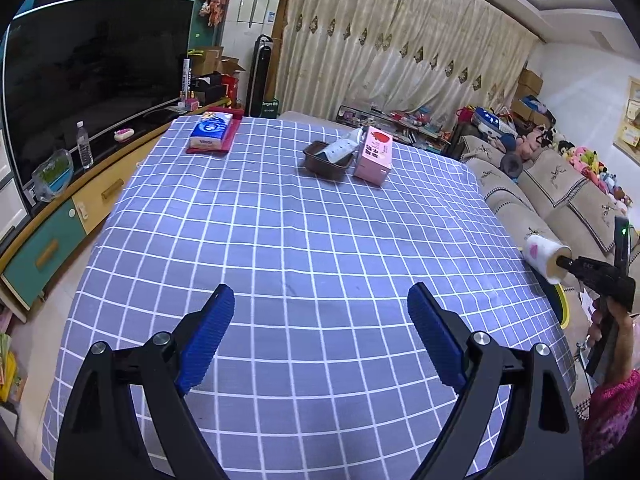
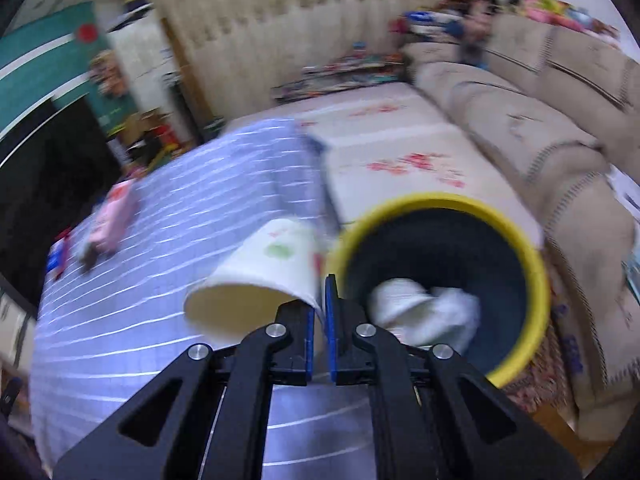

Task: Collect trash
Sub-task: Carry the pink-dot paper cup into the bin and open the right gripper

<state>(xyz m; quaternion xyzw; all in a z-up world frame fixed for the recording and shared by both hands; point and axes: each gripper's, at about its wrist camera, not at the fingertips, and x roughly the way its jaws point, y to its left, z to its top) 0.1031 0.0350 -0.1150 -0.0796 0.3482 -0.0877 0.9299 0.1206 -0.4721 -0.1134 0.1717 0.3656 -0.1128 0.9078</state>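
We're mid-carry: our right hand-held gripper (image 2: 320, 300) pinches a paper cup (image 2: 260, 272) by its rim, just beside the yellow-rimmed trash bin (image 2: 536, 272) off the desk (image 1: 300, 240) edge. Left hand-held gripper (image 1: 320, 320) hovers spread wide, empty. Next: move over bin, release.

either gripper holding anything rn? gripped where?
Right gripper is shut on a paper cup, pinching its wall at the rim, beside the yellow-rimmed bin. Left gripper is open and holds nothing above the checked tablecloth.
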